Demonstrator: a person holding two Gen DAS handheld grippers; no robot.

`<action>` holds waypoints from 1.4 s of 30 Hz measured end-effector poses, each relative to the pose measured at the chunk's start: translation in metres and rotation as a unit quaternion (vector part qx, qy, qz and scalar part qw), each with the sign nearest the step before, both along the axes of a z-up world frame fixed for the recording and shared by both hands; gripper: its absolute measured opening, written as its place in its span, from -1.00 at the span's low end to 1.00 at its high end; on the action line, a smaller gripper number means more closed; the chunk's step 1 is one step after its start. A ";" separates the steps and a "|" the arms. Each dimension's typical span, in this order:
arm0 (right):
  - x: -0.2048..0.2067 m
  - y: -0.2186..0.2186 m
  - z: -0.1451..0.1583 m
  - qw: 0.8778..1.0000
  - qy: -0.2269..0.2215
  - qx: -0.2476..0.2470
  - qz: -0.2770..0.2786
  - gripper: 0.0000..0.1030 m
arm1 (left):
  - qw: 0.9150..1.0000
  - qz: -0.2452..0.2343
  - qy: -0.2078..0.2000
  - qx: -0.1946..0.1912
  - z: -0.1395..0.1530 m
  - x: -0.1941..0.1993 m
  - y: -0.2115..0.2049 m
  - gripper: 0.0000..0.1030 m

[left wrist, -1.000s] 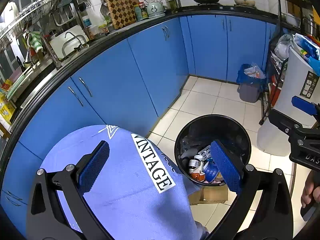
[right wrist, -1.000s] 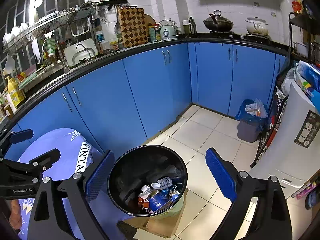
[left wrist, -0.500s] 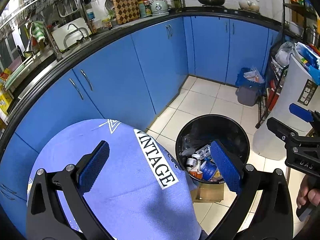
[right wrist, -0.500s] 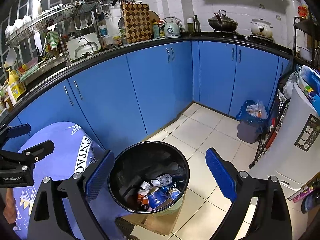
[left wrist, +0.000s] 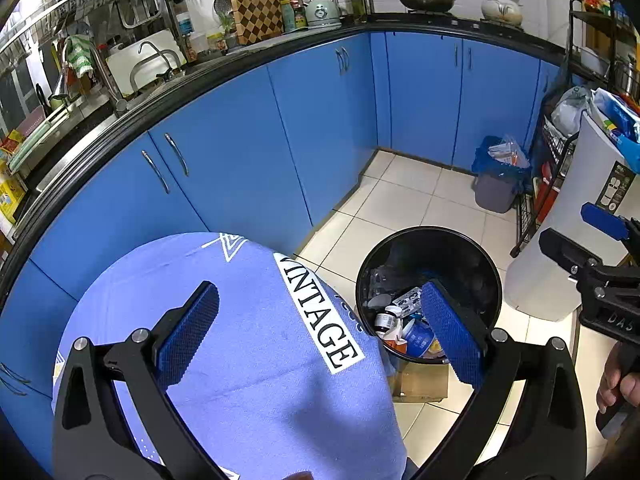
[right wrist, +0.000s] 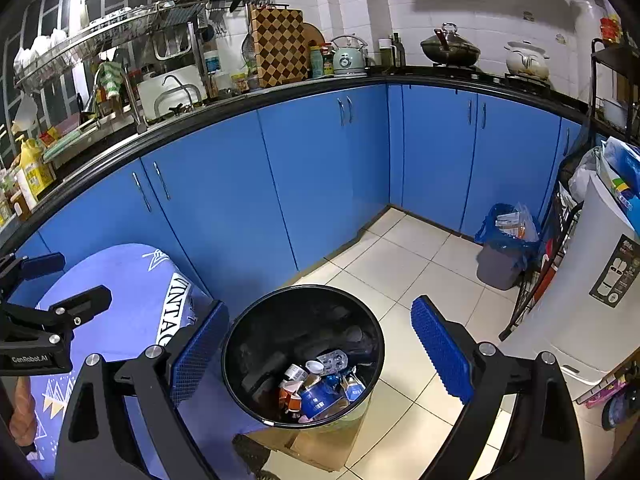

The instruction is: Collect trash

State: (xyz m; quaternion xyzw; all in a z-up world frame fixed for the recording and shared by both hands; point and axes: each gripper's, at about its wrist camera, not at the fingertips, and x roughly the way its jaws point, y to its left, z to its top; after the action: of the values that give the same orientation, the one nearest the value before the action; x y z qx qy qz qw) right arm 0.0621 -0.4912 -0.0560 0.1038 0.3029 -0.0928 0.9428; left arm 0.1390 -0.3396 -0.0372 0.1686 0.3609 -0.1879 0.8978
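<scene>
If I reach down too fast, my right hand-held gripper (right wrist: 316,350) could bump the rim of the black bin (right wrist: 240,328) and tip it, because it sits on a cardboard box (right wrist: 320,446), not flat on the floor. The trash (right wrist: 316,388), cans and little bottles, lies at the bottom of the bin. I hold both hand-held grippers up high, pointing down. The right one hangs over the bin, wide open, holding nothing. My left hand-held gripper (left wrist: 316,328) is wide open and empty too, over the blue cloth (left wrist: 248,360) just beside the bin.
</scene>
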 end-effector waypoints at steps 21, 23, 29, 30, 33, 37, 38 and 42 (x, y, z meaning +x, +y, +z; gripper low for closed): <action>0.000 0.006 0.002 1.000 0.003 -0.012 0.009 0.75 | 1.000 -0.009 -0.004 0.001 0.004 -0.003 0.002 0.93; 0.000 0.007 0.002 1.000 0.003 -0.012 0.009 0.75 | 1.000 -0.008 -0.005 0.002 0.005 -0.003 0.002 0.93; 0.000 0.008 0.004 1.000 0.002 -0.015 0.013 0.75 | 1.000 -0.009 -0.006 0.003 0.005 -0.002 0.000 0.93; 0.000 0.008 0.004 1.000 0.002 -0.016 0.013 0.75 | 1.000 -0.008 -0.007 0.002 0.006 -0.002 0.001 0.93; 0.000 0.008 0.005 1.000 0.002 -0.016 0.013 0.75 | 1.000 -0.008 -0.008 0.003 0.005 -0.003 0.000 0.93; 0.001 0.010 0.007 1.000 0.000 -0.018 0.014 0.75 | 1.000 -0.009 -0.010 0.004 0.005 -0.003 -0.001 0.93; 0.001 0.010 0.008 1.000 0.000 -0.018 0.014 0.75 | 1.000 -0.010 -0.010 0.003 0.005 -0.003 -0.001 0.93; 0.001 0.013 0.010 1.000 0.000 -0.021 0.018 0.75 | 1.000 -0.011 -0.012 0.003 0.006 -0.003 0.000 0.93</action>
State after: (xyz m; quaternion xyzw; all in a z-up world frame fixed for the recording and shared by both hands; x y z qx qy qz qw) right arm 0.0632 -0.4783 -0.0455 0.0782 0.3028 -0.0828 0.9462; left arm 0.1361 -0.3400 -0.0314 0.1777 0.3489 -0.1946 0.8994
